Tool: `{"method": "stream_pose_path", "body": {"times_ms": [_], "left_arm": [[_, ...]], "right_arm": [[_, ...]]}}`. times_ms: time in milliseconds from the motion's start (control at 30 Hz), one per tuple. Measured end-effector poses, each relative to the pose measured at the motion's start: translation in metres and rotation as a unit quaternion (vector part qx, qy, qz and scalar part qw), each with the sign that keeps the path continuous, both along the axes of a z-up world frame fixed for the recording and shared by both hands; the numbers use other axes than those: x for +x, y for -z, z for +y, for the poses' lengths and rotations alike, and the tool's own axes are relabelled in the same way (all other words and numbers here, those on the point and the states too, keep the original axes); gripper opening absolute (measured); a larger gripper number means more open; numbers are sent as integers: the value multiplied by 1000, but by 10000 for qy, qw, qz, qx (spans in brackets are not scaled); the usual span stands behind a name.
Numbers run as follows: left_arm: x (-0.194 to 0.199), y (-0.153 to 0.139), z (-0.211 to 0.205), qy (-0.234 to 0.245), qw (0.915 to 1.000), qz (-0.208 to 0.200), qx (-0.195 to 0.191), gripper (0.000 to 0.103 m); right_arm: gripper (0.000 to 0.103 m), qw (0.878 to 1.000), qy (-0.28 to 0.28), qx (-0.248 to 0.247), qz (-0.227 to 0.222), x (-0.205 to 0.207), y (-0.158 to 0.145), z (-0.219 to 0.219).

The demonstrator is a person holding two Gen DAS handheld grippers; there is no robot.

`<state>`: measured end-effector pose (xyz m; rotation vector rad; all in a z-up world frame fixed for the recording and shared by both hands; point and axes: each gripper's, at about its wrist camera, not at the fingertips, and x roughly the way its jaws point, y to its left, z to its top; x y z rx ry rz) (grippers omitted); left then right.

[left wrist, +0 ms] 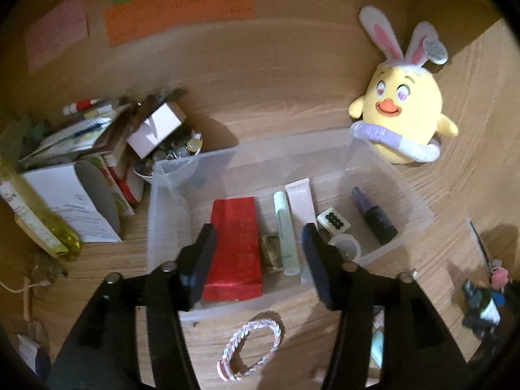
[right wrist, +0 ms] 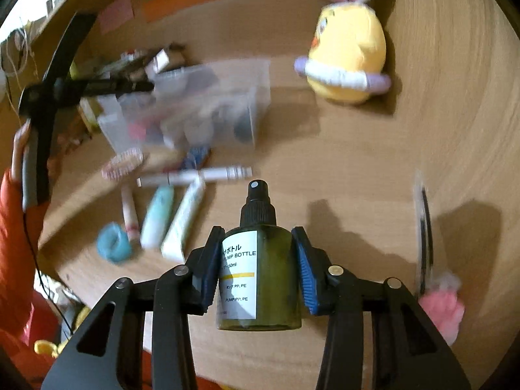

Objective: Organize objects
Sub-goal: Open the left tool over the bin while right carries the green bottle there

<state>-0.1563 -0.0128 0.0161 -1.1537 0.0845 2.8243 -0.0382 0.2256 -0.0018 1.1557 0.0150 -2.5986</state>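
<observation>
My right gripper (right wrist: pixel 256 263) is shut on a green pump bottle (right wrist: pixel 260 276) with a black spray cap, held above the wooden desk. A clear plastic bin (left wrist: pixel 169 175) holds a red box (left wrist: pixel 235 243), a mint tube (left wrist: pixel 284 234), a pink tube (left wrist: pixel 300 198), a dark spray bottle (left wrist: pixel 375 216) and a domino tile (left wrist: pixel 333 222). My left gripper (left wrist: pixel 260 250) is open and empty over the bin's near side. The bin also shows, blurred, in the right wrist view (right wrist: pixel 260 74). A braided bracelet (left wrist: pixel 252 346) lies in front of the bin.
A yellow chick plush (left wrist: pixel 403 110) sits right of the bin. Boxes and papers (left wrist: pixel 81 169) and a bowl of small items (left wrist: pixel 175 156) are piled at left. Pens, tubes and a blue tape roll (right wrist: pixel 113 243) lie on the desk. A pink fluffy charm (right wrist: pixel 442 308) is at right.
</observation>
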Motion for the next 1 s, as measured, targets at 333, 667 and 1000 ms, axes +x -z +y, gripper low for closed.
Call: {"method": "stream_pose_path", "body": {"times_ms": [333, 667, 1000], "left_arm": [[45, -10, -9, -68, 9993, 361, 120, 89], [95, 23, -24, -368, 9990, 215, 165, 92], [142, 51, -12, -277, 9990, -47, 359, 92]], "right_arm": [[38, 9974, -183, -331, 616, -61, -49, -32], [38, 9982, -493, -35, 352, -147, -50, -86], [38, 9965, -534, 615, -169, -198, -10, -115]]}}
